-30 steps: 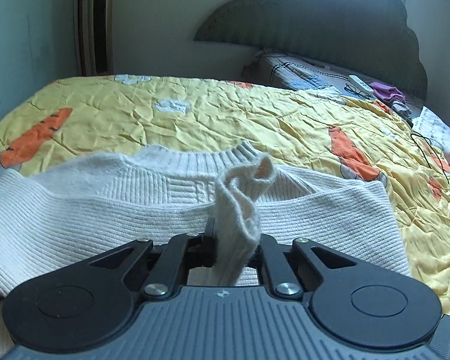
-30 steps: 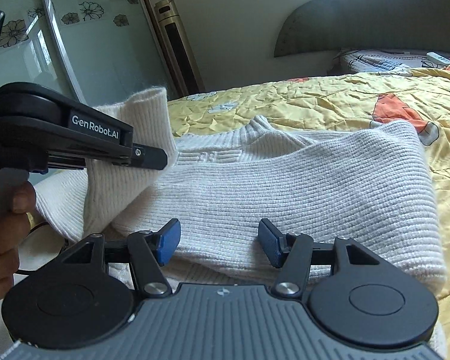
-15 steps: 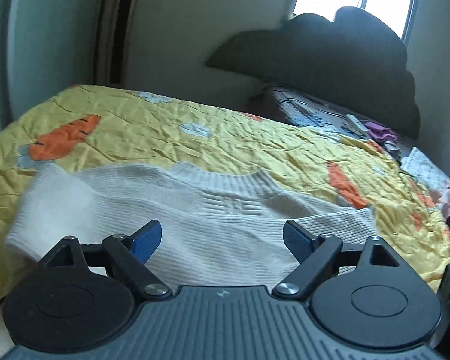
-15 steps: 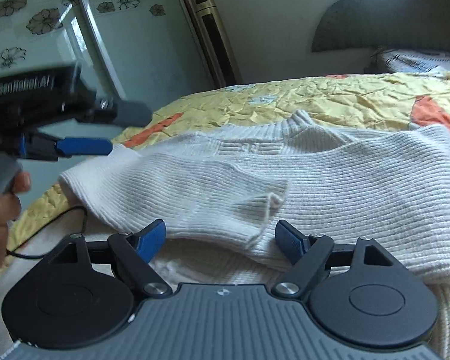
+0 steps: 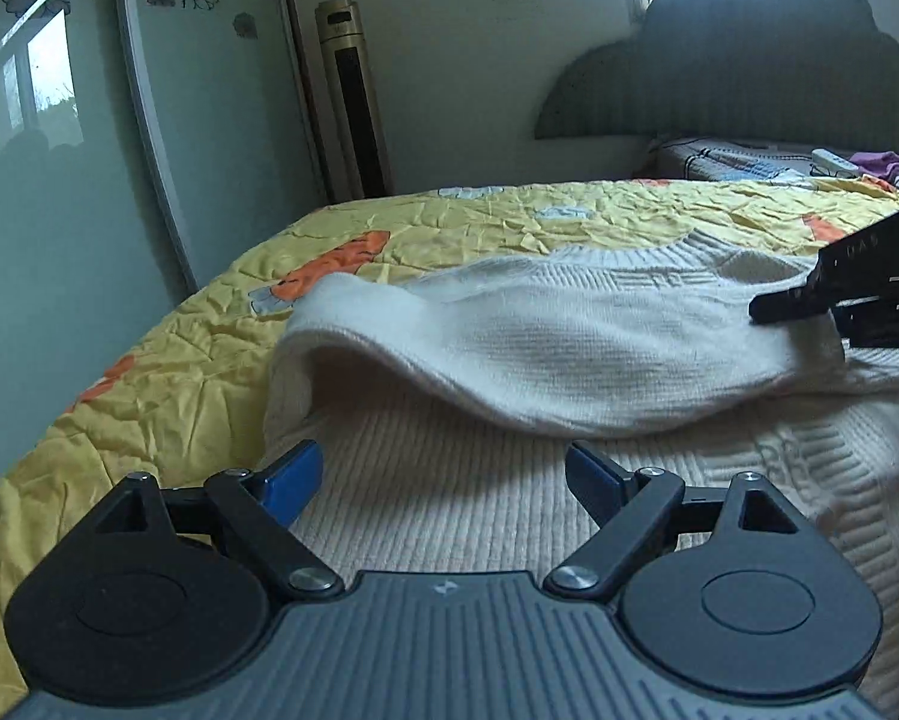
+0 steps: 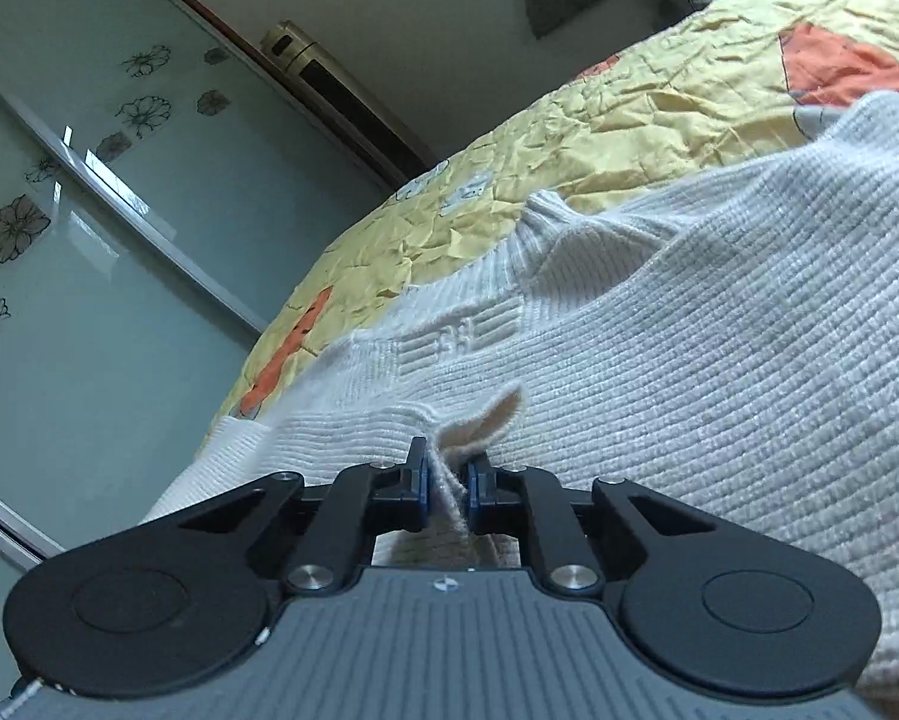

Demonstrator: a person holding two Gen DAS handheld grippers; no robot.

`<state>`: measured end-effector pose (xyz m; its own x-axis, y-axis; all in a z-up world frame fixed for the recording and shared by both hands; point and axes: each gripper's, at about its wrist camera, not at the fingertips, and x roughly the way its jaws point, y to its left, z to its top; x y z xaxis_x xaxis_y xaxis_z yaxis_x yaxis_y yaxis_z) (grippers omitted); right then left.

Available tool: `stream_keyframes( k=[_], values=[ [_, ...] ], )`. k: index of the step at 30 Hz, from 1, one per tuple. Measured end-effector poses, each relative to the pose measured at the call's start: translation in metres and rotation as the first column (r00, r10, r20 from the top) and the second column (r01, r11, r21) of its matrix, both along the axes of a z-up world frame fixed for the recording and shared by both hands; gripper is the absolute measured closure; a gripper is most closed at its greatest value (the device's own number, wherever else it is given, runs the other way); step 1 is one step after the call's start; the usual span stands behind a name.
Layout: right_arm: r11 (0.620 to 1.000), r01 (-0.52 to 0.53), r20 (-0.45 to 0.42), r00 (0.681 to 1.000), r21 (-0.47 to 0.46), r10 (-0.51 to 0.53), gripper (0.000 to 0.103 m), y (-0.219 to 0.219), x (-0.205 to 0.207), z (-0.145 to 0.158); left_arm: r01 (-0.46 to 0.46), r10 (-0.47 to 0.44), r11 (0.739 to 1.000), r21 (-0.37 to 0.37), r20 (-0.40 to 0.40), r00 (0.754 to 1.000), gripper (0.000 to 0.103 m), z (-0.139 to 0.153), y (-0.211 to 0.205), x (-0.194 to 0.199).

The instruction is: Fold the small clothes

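Note:
A cream knitted sweater [image 5: 569, 336] lies on the yellow bedspread [image 5: 197, 360], its left sleeve folded across the body. My left gripper [image 5: 443, 480] is open and empty, low over the sweater's near hem. My right gripper [image 6: 447, 480] is shut on the sleeve cuff [image 6: 485, 420], pinching a fold of knit between the blue pads. The right gripper also shows in the left wrist view [image 5: 809, 300] at the right edge, on the sleeve end. The sweater's collar [image 6: 545, 222] points toward the headboard.
The bed's left edge drops beside a glass wardrobe door [image 5: 59, 180] and a tall standing air conditioner [image 5: 353, 96]. A dark headboard [image 5: 749, 60] and a pillow with small items [image 5: 833, 165] stand at the far end.
My left gripper let go of the sleeve cuff, opened and dropped low toward the hem. My right gripper closed on the cuff lying across the sweater and tilted.

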<state>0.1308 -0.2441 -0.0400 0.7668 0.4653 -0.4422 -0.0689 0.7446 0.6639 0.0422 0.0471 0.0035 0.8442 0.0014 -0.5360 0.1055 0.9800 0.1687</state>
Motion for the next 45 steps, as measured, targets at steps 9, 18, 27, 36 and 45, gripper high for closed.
stream_keyframes(
  k=[9,18,27,36,45],
  values=[
    [0.970,0.099,0.117,0.990,-0.222,-0.074,0.091,-0.012,-0.003,0.030,-0.033,0.031,0.999,-0.031,-0.061,0.998,0.014,-0.015,0.009,0.004],
    [0.900,0.189,0.104,0.982,-0.393,-0.161,0.075,-0.004,-0.019,0.024,-0.042,0.038,0.998,-0.043,-0.088,0.995,0.012,-0.020,0.010,0.007],
    [0.842,0.065,0.071,0.997,-0.536,-0.031,0.049,0.029,-0.027,0.026,-0.041,0.037,0.998,-0.043,-0.092,0.995,0.011,-0.020,0.010,0.008],
    [0.852,0.068,0.080,0.996,-0.519,-0.031,0.022,0.039,-0.056,0.034,-0.045,0.039,0.997,-0.056,-0.101,0.994,0.008,-0.022,0.011,0.010],
    [0.804,-0.010,0.051,0.997,-0.595,0.050,0.005,0.068,-0.083,0.019,-0.045,0.040,0.998,-0.053,-0.101,0.994,0.007,-0.023,0.011,0.010]
  ],
)
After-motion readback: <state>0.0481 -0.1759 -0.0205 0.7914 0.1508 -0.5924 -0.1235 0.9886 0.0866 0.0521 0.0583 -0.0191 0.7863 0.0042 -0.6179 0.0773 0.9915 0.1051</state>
